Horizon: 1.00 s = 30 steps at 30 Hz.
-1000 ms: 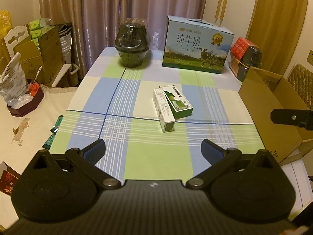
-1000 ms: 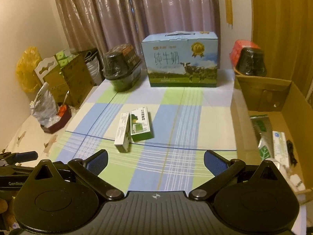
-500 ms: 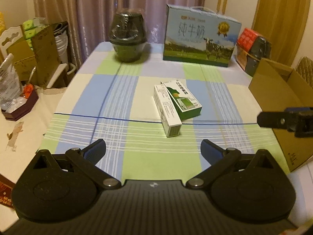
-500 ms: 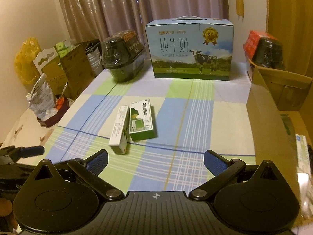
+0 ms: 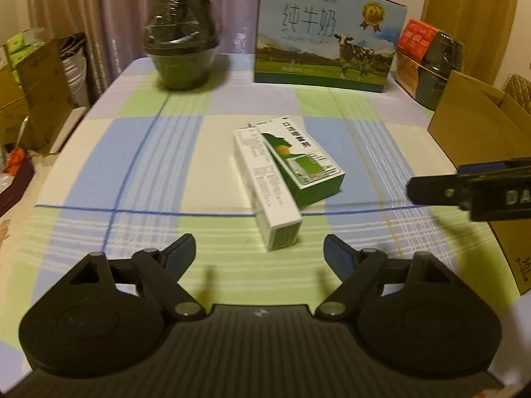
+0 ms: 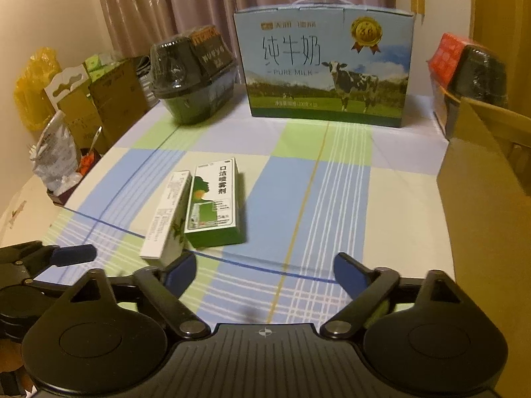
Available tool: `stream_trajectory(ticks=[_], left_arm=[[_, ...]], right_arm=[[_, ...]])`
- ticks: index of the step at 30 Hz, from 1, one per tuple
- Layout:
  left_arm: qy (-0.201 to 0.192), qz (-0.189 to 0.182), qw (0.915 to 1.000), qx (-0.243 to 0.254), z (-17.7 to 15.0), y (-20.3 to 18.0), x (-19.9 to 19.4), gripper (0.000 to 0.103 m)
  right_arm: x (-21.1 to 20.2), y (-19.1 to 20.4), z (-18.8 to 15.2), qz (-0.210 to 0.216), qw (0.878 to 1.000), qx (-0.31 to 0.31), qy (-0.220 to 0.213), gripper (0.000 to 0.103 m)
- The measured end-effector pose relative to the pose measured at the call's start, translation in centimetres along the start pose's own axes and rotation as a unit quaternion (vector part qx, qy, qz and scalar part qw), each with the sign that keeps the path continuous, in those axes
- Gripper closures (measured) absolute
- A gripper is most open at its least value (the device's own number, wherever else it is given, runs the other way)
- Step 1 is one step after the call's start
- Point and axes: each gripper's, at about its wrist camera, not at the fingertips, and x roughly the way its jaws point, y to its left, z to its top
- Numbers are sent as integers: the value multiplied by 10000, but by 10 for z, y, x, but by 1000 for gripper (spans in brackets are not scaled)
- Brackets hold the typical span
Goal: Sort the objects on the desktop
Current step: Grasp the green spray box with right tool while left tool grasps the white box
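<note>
Two small cartons lie side by side on the checked tablecloth (image 5: pixel 139 172): a long white box (image 5: pixel 265 185) (image 6: pixel 166 212) and a green-and-white box (image 5: pixel 300 161) (image 6: pixel 214 199), touching along one side. My left gripper (image 5: pixel 259 252) hovers just short of the white box's near end; its jaws are closing with nothing between them. My right gripper (image 6: pixel 264 268) hangs low over the cloth to the right of both boxes, jaws closing on empty air. The right gripper's finger (image 5: pixel 441 192) reaches into the left wrist view from the right.
A large milk carton case (image 6: pixel 325 69) and a dark wrapped pot (image 6: pixel 192 73) stand at the table's far edge. An open cardboard box (image 5: pixel 481 139) sits at the right edge, another wrapped pot (image 6: pixel 478 73) behind it. Bags and boxes crowd the floor at left.
Both grippers have come down and forward toward the two small boxes, which now look larger and closer. Both pairs of jaws have narrowed.
</note>
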Motion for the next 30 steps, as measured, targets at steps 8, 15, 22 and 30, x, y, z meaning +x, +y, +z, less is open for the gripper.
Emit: stream_trajectory(ticks=[8, 15, 22, 30], left_arm=[[123, -35, 9997, 209, 11, -7, 32, 45], [187, 35, 9995, 262, 16, -3, 45, 68], [128, 193, 9992, 334, 20, 12, 45, 82], [75, 391, 9991, 142, 19, 37, 38, 82]], right_arm=[[26, -8, 4, 49, 9999, 84, 24, 31], [44, -1, 7, 122, 9998, -80, 109, 31], [59, 15, 8, 241, 9993, -279, 100, 32], [85, 42, 10, 412, 9972, -608, 111, 33]])
